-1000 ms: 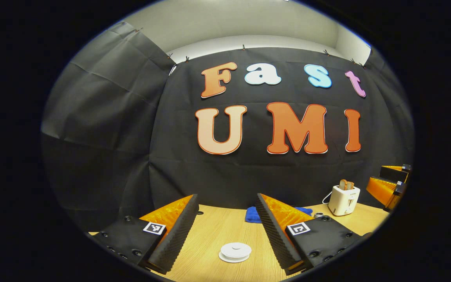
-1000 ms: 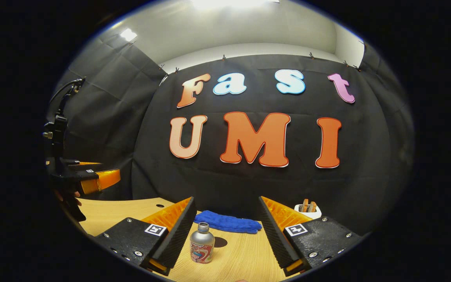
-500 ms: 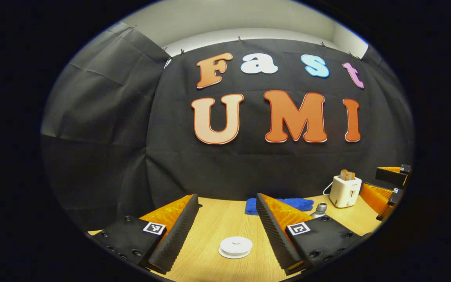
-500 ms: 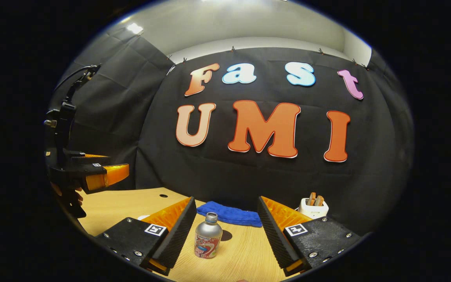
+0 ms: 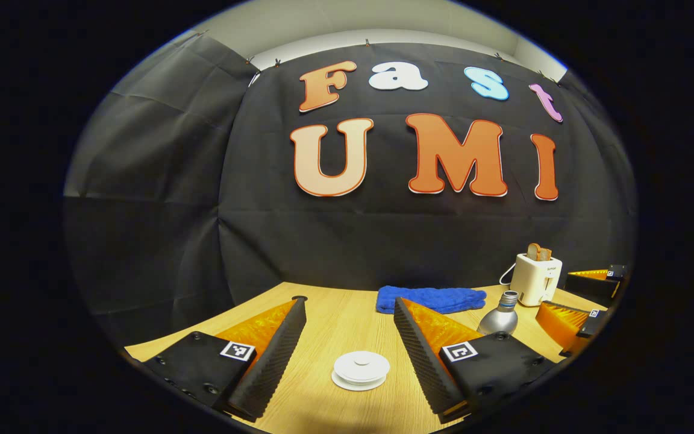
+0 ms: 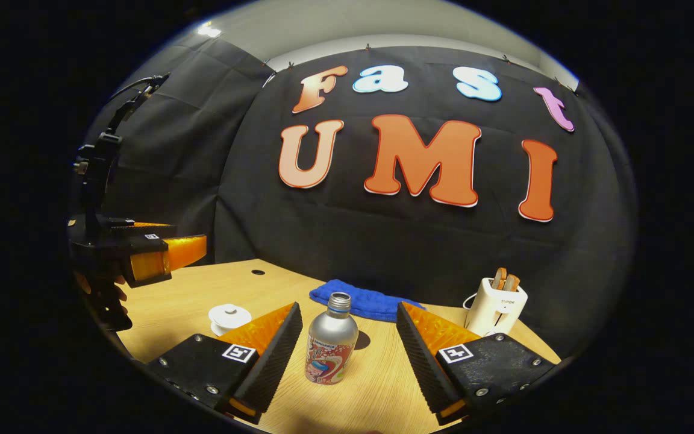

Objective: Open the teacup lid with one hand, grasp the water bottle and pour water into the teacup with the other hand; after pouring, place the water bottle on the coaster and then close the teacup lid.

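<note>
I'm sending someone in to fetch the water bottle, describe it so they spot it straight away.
On the wooden table, look in front of the blue cloth and left of the white toaster. The water bottle stands upright there: silver, capless, with a colourful printed label.

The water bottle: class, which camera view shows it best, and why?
The right gripper view: the water bottle stands upright and whole, cap to base, between the open right gripper. In the left gripper view only its neck and shoulder show, the rest hidden behind one finger of the left gripper.
</note>
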Demonstrator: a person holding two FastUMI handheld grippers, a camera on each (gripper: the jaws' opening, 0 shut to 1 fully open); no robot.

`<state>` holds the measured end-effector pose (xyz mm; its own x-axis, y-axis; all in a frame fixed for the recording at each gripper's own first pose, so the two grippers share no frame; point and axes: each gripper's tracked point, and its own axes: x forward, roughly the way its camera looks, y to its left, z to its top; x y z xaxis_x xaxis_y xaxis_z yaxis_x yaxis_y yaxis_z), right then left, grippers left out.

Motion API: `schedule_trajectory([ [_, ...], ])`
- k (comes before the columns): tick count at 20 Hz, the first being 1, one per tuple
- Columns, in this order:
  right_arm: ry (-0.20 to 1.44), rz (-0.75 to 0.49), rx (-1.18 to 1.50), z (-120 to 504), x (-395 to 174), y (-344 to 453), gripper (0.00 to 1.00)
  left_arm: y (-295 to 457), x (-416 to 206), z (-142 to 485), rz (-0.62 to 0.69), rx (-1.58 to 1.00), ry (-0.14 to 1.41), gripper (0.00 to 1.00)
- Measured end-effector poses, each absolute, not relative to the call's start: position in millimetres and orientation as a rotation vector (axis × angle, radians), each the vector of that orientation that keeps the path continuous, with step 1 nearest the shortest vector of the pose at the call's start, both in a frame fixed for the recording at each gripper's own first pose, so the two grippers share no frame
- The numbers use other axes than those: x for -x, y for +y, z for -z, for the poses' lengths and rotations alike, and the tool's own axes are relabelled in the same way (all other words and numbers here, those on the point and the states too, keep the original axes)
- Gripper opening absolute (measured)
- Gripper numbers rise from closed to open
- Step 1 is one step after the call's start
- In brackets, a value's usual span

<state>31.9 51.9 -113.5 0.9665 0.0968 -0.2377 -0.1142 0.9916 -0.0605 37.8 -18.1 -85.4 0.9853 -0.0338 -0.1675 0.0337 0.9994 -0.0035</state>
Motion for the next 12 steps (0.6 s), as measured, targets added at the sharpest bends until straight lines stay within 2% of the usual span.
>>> schedule_trajectory([
  [12, 0.381, -0.126, 0.08, 177.7, -57.7, 63.1, 0.95, -23.7, -66.0, 153.1, 0.095, -0.001, 0.289, 0.97],
])
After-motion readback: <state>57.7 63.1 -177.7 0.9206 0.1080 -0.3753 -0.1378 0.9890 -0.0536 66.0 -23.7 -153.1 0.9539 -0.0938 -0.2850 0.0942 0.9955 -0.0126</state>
